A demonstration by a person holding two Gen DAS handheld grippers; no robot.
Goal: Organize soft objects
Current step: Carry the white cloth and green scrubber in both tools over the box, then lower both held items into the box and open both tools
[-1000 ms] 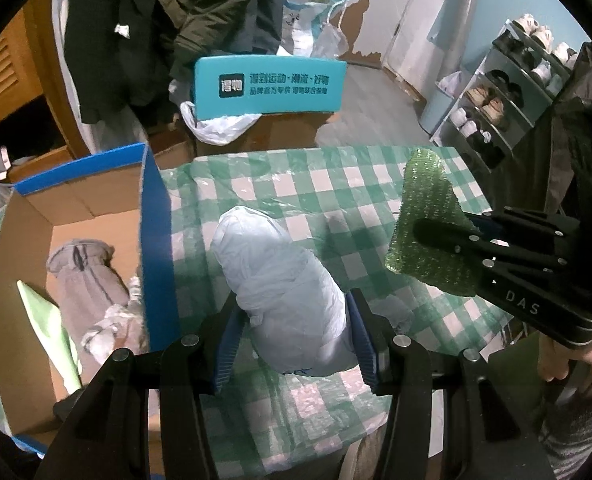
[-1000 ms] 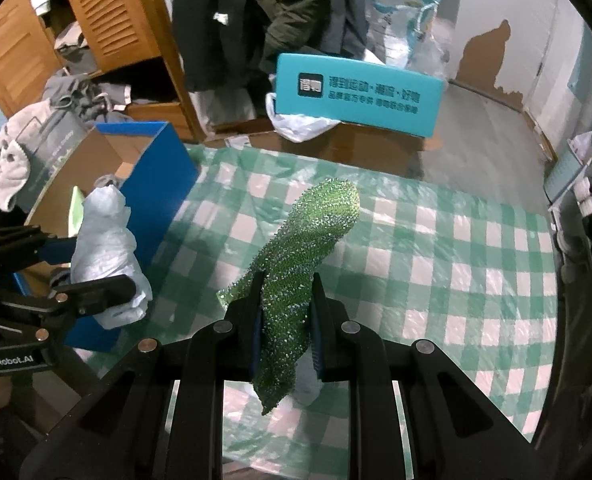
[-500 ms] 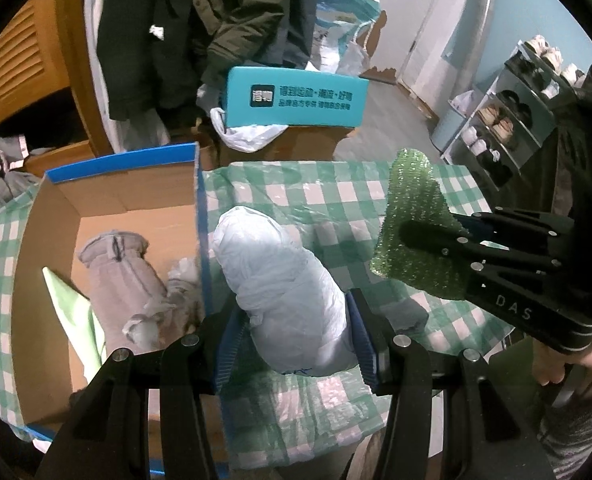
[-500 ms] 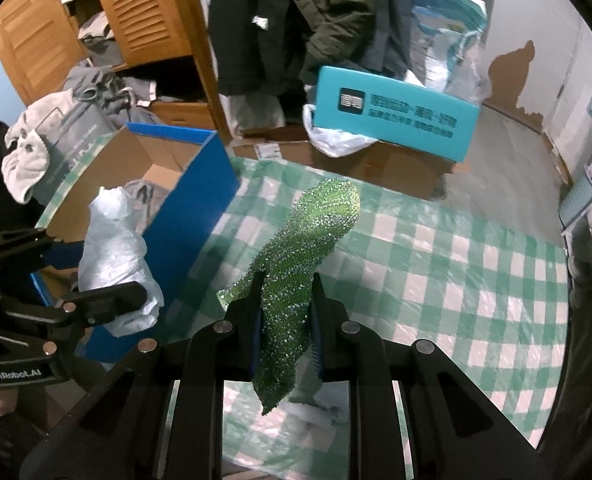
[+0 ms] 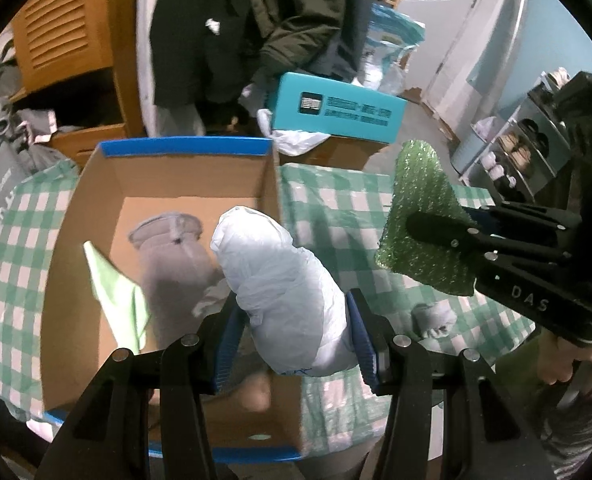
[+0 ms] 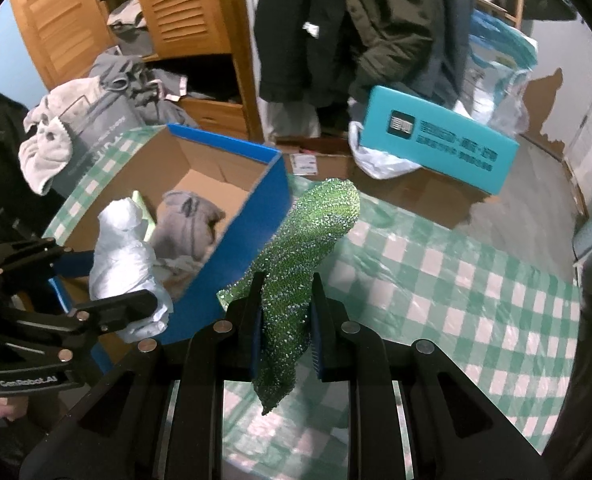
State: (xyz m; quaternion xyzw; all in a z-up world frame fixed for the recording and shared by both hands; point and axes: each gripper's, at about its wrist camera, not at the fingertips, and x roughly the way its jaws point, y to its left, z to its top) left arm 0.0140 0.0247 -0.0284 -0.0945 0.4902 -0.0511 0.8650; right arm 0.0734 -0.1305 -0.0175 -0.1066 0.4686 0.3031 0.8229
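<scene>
My left gripper (image 5: 292, 312) is shut on a white plastic bag (image 5: 284, 280) and holds it above the open cardboard box (image 5: 184, 172) with blue rims. The bag also shows in the right wrist view (image 6: 124, 264), over the box (image 6: 264, 200). Inside the box lie a grey garment (image 5: 172, 256) and a light green cloth (image 5: 116, 284). My right gripper (image 6: 286, 300) is shut on a green bubble-wrap sheet (image 6: 304, 248), held above the checked tablecloth to the right of the box; the sheet also shows in the left wrist view (image 5: 424, 220).
The green checked tablecloth (image 6: 476, 280) covers the table. A small grey object (image 5: 432, 318) lies on it near the front edge. A teal box (image 6: 436, 140) on cardboard cartons, hanging coats (image 6: 356, 20) and a wooden wardrobe (image 6: 168, 12) stand behind. A shoe rack (image 5: 524, 148) is at right.
My left gripper has moved left with the white bag, from above the tablecloth to above the box. My right gripper with the green sheet has shifted slightly toward the box.
</scene>
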